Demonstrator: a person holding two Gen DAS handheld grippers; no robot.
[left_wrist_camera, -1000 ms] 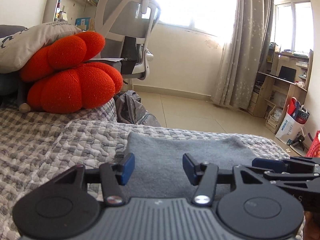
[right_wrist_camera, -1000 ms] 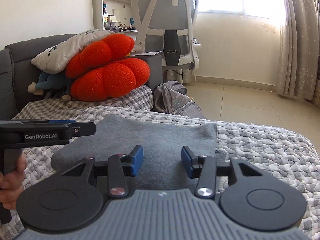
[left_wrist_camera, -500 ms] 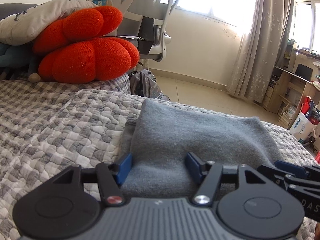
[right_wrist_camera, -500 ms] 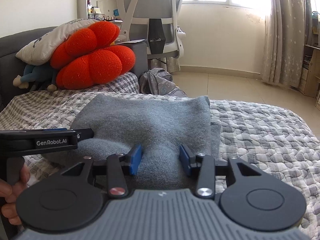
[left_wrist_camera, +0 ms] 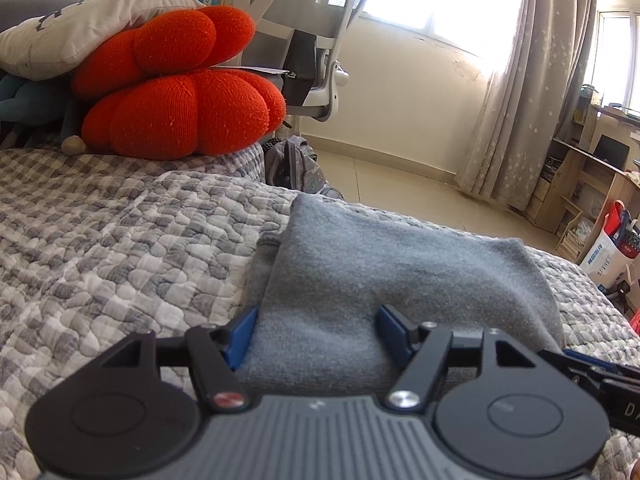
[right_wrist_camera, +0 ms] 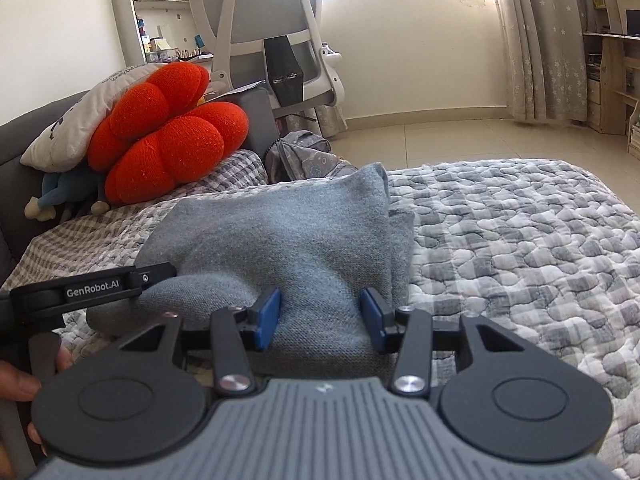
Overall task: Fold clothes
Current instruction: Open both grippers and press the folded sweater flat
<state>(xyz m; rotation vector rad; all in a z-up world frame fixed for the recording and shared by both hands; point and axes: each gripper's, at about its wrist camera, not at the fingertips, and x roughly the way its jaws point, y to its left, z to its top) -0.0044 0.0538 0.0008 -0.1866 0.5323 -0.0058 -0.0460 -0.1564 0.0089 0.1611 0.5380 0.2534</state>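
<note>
1. Left claw (left_wrist_camera: pixel 316 332), low in the left wrist view, stands wide; its jaws have just been opening. The near edge of the folded grey garment (left_wrist_camera: pixel 400 272) bulges up between the blue pads (left_wrist_camera: pixel 240 334); the left-hand pad sits at the cloth's side fold, the right-hand one lies on top of it, and neither visibly pinches it. The garment stretches from frame centre toward the right, lying on the grey checked quilt (left_wrist_camera: pixel 120 240) of the bed. An orange cushion (left_wrist_camera: pixel 180 112) sits at upper left, and the tip of the other claw pokes in at the lower right edge. Compared with a second ago, the garment fills much more of the frame and the pads stand farther apart.

2. Right claw (right_wrist_camera: pixel 320 318), bottom centre of the right wrist view, is about half spread, with a hump of the grey garment (right_wrist_camera: pixel 288 232) rising between its pads (right_wrist_camera: pixel 268 318); whether they press it I cannot tell. The left claw (right_wrist_camera: pixel 152 276) reaches in from the left edge onto the garment's near left corner, a hand (right_wrist_camera: pixel 24 376) gripping its handle. Since the earlier frame the garment has come closer and lower in view.
</note>
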